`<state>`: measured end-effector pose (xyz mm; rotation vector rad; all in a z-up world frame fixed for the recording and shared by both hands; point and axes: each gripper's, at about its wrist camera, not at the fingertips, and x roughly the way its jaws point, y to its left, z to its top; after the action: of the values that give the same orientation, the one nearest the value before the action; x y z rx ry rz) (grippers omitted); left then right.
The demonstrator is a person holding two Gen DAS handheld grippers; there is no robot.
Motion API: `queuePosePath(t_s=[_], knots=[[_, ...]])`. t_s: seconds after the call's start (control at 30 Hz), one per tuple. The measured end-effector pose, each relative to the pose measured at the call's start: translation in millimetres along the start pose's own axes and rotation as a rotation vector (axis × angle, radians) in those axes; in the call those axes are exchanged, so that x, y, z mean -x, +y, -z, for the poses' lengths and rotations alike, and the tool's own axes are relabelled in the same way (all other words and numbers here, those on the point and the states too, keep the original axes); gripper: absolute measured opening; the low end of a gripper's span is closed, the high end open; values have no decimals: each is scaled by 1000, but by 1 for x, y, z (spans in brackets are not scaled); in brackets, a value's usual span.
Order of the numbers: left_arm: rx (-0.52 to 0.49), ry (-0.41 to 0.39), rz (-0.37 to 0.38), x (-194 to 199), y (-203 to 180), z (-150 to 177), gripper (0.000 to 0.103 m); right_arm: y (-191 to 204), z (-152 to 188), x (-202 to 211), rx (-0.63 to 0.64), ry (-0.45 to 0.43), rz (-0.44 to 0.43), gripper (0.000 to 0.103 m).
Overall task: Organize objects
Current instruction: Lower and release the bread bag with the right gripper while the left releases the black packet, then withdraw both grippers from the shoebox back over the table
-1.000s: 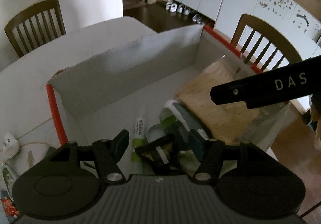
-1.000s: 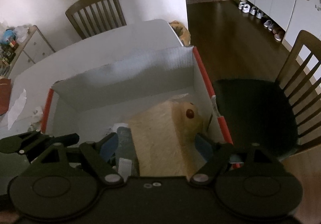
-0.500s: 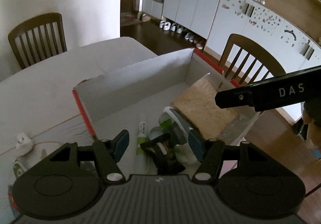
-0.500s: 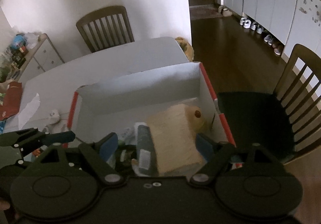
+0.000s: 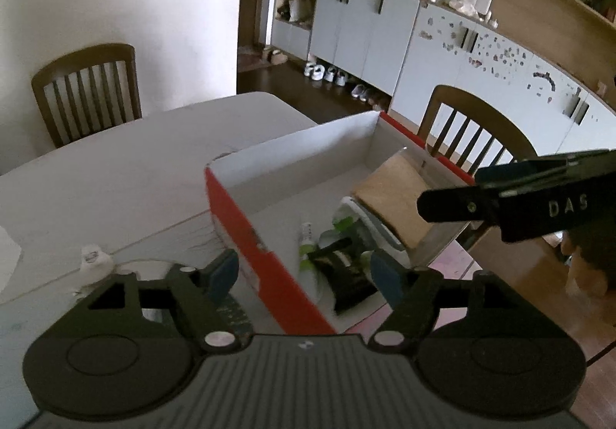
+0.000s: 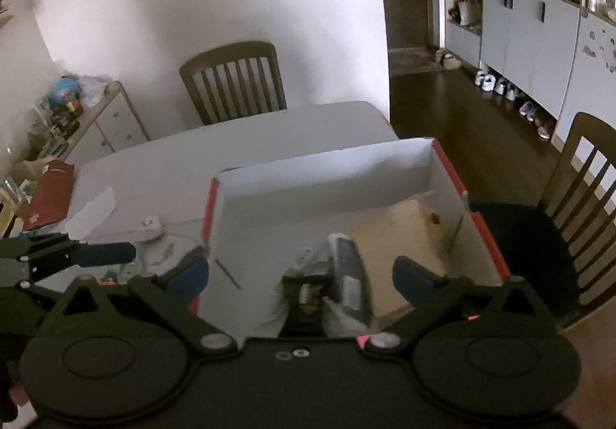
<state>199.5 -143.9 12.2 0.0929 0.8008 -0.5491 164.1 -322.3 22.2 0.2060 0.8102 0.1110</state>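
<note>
Both of my hand-held grippers have pulled back and up from the box [image 6: 327,175] since a second ago, so it now sits smaller in both views with more of the table [image 5: 115,167] showing around it. The jaws of each have just been opening. My left hand-held gripper [image 5: 304,273] stands moderately open with nothing between its pads; the red wall of the box merely lies beyond them. My right hand-held gripper [image 6: 300,275] is spread about as wide as it goes, also empty, with the box contents below it and untouched.

Inside the box, the tan board [image 6: 400,240] leans against the right wall, the grey pouch [image 6: 348,275] lies beside it, and the green-and-white tube [image 5: 307,242] and a dark packet [image 5: 346,279] rest near the front.

I judge 1 placement to be just finished, and this is the retreat before the next pick. Loose things are left on the table to the left of the box: a small white object [image 6: 148,229] with a cord, a paper scrap [image 6: 92,209] and a red packet [image 6: 48,190]. My next move calls for swinging my left gripper over to the white object, lining the pads across it, and closing gently, watching the trailing cord.
</note>
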Motion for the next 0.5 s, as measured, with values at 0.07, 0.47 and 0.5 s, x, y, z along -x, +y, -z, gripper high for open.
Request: queuePosePath(t_s=[0.07, 0.47, 0.5], knots=[[9, -5, 1, 7, 7, 2, 75, 9, 5, 1, 6, -10, -1, 102], [88, -23, -6, 39, 64, 25, 91, 67, 30, 1, 56, -36, -17, 103], [99, -21, -3, 40, 70, 28, 97, 72, 31, 0, 59, -32, -18, 103]])
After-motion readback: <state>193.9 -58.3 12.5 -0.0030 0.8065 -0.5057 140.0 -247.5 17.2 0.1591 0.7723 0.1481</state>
